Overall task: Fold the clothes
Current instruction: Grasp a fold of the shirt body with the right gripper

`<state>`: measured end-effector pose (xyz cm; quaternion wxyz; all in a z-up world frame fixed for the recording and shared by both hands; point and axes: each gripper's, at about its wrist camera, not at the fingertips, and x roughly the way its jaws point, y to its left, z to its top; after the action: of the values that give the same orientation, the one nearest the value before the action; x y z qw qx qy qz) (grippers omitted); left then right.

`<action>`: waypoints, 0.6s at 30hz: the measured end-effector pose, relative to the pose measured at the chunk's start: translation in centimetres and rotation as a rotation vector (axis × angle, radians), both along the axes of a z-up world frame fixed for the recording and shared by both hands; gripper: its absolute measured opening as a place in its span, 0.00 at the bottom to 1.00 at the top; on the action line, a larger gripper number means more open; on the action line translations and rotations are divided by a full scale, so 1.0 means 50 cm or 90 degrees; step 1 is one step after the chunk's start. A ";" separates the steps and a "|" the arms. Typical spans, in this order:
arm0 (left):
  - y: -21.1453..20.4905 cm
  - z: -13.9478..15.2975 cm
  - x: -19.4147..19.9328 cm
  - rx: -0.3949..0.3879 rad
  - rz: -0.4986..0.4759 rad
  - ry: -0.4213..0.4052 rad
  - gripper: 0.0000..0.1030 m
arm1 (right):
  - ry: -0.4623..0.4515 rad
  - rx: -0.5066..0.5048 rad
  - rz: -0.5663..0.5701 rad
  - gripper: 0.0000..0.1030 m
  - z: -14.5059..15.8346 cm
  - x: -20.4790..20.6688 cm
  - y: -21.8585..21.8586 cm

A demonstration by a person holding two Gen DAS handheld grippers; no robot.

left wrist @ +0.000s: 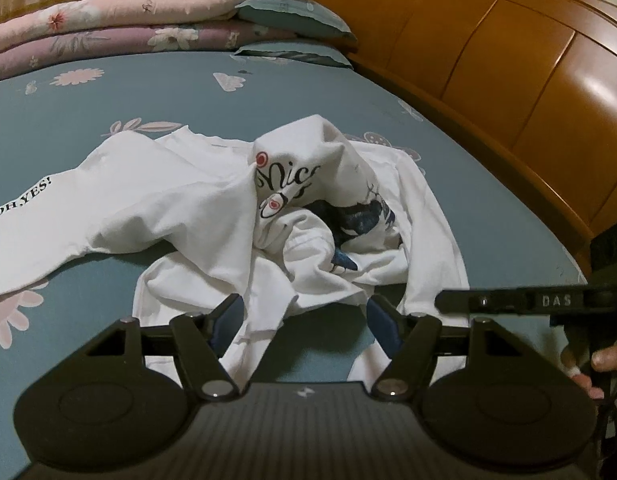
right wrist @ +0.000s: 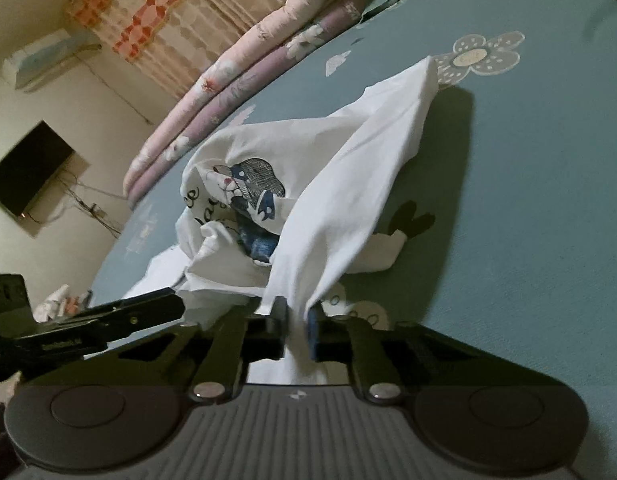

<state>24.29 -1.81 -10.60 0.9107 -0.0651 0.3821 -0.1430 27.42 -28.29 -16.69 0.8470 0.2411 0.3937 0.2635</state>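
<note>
A crumpled white T-shirt [left wrist: 236, 216] lies bunched on the blue flowered bedsheet [left wrist: 108, 112], beside a wooden headboard [left wrist: 508, 80]. The right gripper [right wrist: 297, 322] has its jaws closed on a fold of the shirt's edge. The left gripper [left wrist: 304, 320] stands open, its blue pads either side of loose cloth, not pressing it.

Left gripper [left wrist: 304, 312] pointing downward, its jaws standing wide apart, pads pressing nothing, right gripper [right wrist: 296, 316] also tilted down, jaws closed tight, a bare hand [left wrist: 600, 364] gripping the right tool's handle
</note>
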 end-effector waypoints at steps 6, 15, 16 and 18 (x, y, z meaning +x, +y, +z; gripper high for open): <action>0.008 0.005 -0.007 0.003 0.009 -0.005 0.67 | -0.067 -0.128 -0.019 0.05 0.060 0.009 -0.007; 0.009 0.005 -0.004 0.002 0.008 -0.003 0.67 | -0.131 -0.362 -0.098 0.05 0.130 0.058 -0.066; 0.009 0.004 -0.003 0.003 0.008 -0.002 0.67 | -0.127 -0.373 -0.108 0.05 0.132 0.069 -0.081; 0.010 0.004 -0.003 0.003 0.008 -0.001 0.67 | -0.123 -0.396 -0.123 0.05 0.136 0.089 -0.104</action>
<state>24.15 -1.31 -10.41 0.9120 -0.0651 0.3814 -0.1361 31.88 -33.48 -9.87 0.9344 -0.0184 0.3486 0.0711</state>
